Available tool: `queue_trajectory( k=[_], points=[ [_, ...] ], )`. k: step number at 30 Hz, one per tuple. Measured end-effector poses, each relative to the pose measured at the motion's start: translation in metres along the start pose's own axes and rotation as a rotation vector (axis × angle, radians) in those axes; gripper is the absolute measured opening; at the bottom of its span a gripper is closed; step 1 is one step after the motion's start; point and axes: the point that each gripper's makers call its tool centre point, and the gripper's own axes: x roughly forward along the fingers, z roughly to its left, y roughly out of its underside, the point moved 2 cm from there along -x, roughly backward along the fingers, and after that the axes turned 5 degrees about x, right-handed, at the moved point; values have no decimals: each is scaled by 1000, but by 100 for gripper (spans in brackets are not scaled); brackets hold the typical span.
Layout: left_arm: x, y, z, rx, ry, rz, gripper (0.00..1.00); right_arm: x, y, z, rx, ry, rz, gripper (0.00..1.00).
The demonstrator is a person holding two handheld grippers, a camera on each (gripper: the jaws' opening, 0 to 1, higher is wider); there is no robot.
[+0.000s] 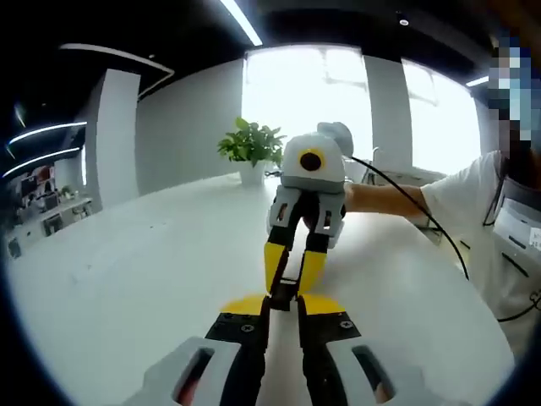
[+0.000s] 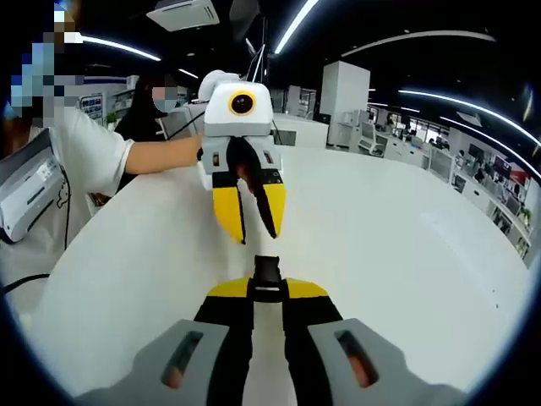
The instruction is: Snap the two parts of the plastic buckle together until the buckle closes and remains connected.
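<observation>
Both grippers are facing each other tip to tip over the white table [image 1: 127, 279], and the buckle sits right in the gap between them.

In the right gripper view, the right gripper [image 2: 267, 288] has its fingers pressed in on a dark buckle piece [image 2: 267, 272] that sticks straight out ahead, long axis pointing at the left gripper [image 2: 254, 222]. That one comes down from above with its yellow fingers close together, and something dark hangs between them, probably the other half, but I can't really tell from this side.

The left gripper view fills that in a bit: the left gripper [image 1: 283, 304] is pinching a dark piece too, and the buckle [image 1: 284, 292] looks like one small dark lump meeting the tips of the right gripper [image 1: 294, 269]. Whether the halves are already clicked or just touching, I can't say; too small and dark.

So the move is basically a straight push along that shared line, tips toward tips. Neither hand is nearer. There's a potted plant [image 1: 251, 148] at the far end, and a person's arm [image 1: 385, 199] behind the right gripper.
</observation>
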Motion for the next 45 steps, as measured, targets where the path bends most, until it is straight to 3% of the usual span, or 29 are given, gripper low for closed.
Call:
queue_trajectory(
  k=[9,16,21,36,45],
  points=[
    [-14,-1,9,-43,-51,-48,12,12,-11,-46,6,-31,-31,11],
    [-21,-2,13,-60,-89,-55,12,27,-15,-73,-3,-20,-7,11],
    [-24,-1,16,-91,-128,-41,12,30,-19,-83,4,-22,-16,11],
    [-32,18,35,-74,-292,72,15,35,-10,-91,8,-20,6,11],
    [-36,24,42,-85,-332,95,15,38,-2,-97,17,-35,54,11]
  ],
)
